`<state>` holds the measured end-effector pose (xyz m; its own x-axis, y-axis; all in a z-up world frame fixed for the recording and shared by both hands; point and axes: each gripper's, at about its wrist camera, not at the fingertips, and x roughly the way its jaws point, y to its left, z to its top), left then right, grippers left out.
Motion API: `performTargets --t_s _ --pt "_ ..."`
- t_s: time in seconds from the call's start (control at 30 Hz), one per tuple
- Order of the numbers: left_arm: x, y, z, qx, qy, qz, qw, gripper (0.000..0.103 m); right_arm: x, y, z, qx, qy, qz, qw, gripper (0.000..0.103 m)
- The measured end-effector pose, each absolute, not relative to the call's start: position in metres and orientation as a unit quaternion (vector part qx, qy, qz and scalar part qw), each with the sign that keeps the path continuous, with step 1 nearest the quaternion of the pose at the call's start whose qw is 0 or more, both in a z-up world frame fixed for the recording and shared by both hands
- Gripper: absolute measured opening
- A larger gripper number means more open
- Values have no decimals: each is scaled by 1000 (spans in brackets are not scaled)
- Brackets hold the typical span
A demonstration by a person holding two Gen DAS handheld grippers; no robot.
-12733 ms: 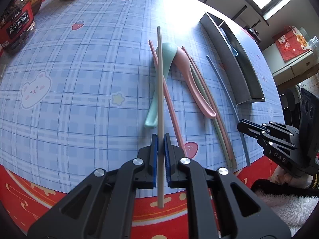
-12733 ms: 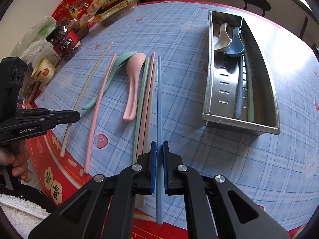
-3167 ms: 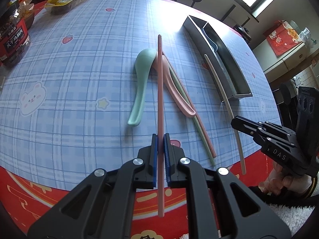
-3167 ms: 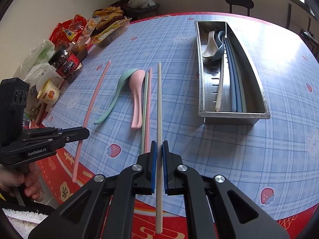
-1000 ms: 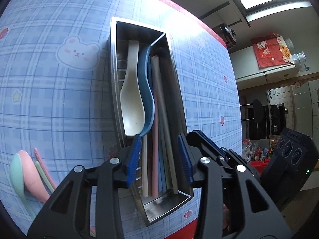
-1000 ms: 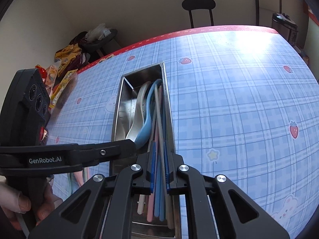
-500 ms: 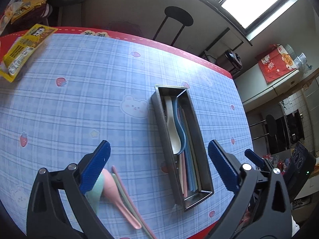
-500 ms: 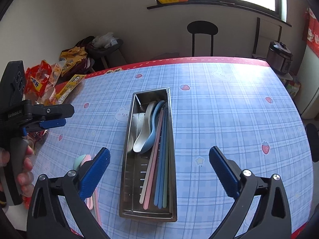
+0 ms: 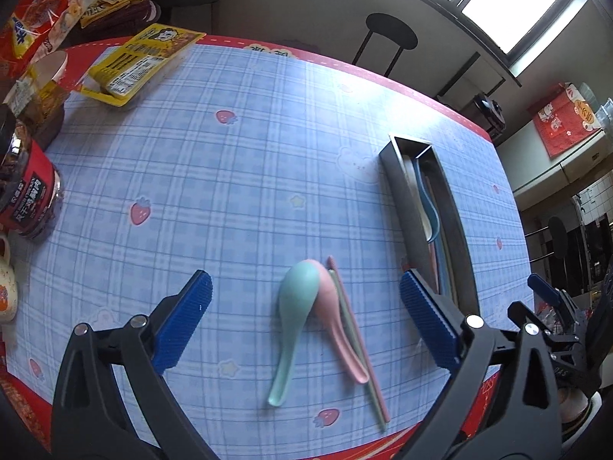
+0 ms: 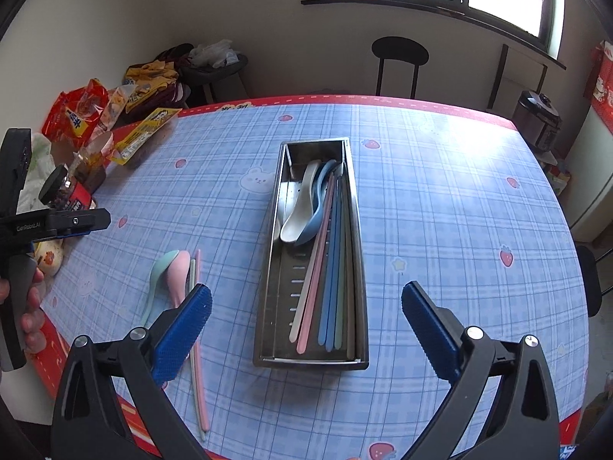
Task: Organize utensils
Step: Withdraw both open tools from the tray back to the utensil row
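Both grippers hang spread wide, holding nothing. Ahead of the left gripper [image 9: 304, 320], a green spoon [image 9: 295, 318], pink spoon [image 9: 337, 326] and two chopsticks [image 9: 360, 349] lie touching. A careless pinch could take two or scatter them. The tray [image 10: 268, 306] sits ahead of the right gripper [image 10: 306, 329].

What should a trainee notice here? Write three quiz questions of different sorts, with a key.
1. True or false: the left gripper holds a chopstick.
2. Which two spoons lie outside the steel tray? A) mint spoon and pink spoon B) white spoon and blue spoon
3. Fill in: the loose chopsticks lie on the ___, beside the pink spoon.

Key:
1. False; both it and the right gripper are open and empty.
2. A; the mint spoon lies against the pink one.
3. Table.
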<state>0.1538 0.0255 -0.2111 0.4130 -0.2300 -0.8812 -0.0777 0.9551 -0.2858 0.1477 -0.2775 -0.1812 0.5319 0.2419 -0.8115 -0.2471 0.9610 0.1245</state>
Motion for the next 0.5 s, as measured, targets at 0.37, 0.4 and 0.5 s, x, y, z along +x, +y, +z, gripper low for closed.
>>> performTargets --t_s 0.37,0.4,0.5 --pt "102 51 -233 -138 550 -46 822 97 120 -258 -205 -9 495 144 857 97" --pt "98 52 -234 -134 550 -47 823 97 118 -257 -207 -7 498 147 854 97" --pt "88 55 -238 -128 550 -50 824 97 113 -250 -214 -13 506 153 848 97"
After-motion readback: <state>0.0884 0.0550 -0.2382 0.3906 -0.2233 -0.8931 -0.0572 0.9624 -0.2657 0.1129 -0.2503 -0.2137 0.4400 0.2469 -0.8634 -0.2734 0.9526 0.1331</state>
